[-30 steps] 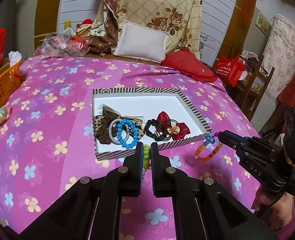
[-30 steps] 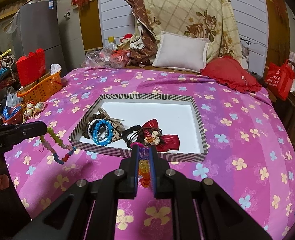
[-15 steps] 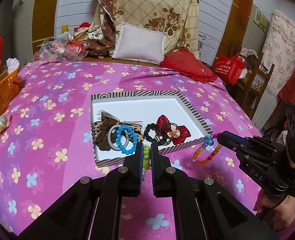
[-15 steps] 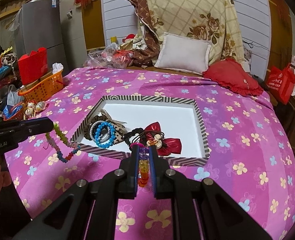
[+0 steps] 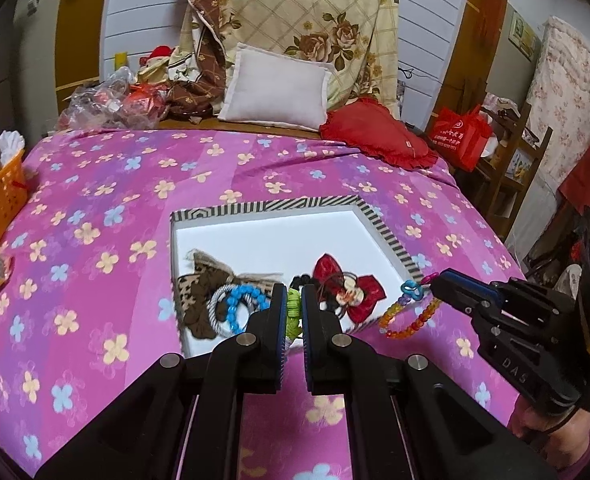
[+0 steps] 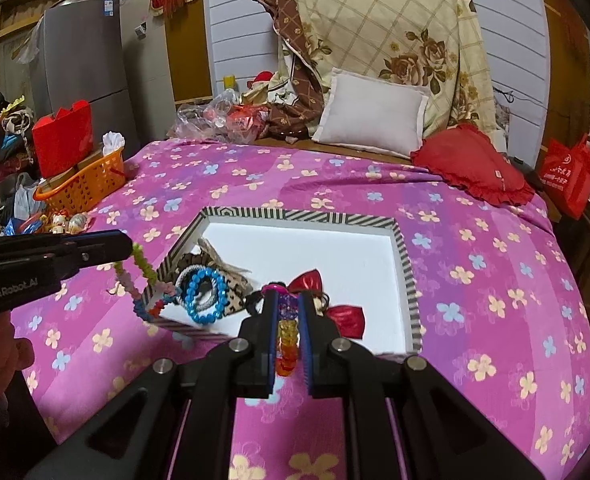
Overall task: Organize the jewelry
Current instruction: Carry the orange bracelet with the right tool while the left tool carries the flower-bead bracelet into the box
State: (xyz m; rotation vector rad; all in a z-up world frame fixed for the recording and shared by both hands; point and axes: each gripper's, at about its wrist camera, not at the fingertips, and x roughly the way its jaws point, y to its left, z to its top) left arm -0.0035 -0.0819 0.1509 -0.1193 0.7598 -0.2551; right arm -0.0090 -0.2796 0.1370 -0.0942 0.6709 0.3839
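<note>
The bed (image 5: pixel 95 200), under its pink flowered cover, carries the whole job. Just ahead of both grippers lies the striped-rimmed tray (image 5: pixel 391 236), its white floor bare over the far half and filled only along the near edge.

Already in the tray, nearest the left gripper's tips: a leopard-print bow (image 5: pixel 199 284), a blue bead bracelet (image 5: pixel 239 300) ringed by a silver-white one, some dark hair ties, and a red bow (image 5: pixel 351 288) (this last one sits ahead and to the right of the left gripper). I judge that part done.

Two pieces are not yet in. The left gripper (image 5: pixel 293 312) is clamped on a green-and-pastel bead strand (image 6: pixel 143 276), which in the right wrist view hangs from its tips and droops over the tray's near left corner, its lower loop seemingly touching the rim. The right gripper (image 6: pixel 287 328) is closed on a rainbow bead bracelet (image 5: pixel 407 316), dangling above the tray's near right edge rather than resting inside.

So the task looks well past halfway: each gripper has to carry its piece over the rim and release it. No other loose jewelry shows on the cover near the tray, though the clutter far off to the left is too small to judge.
</note>
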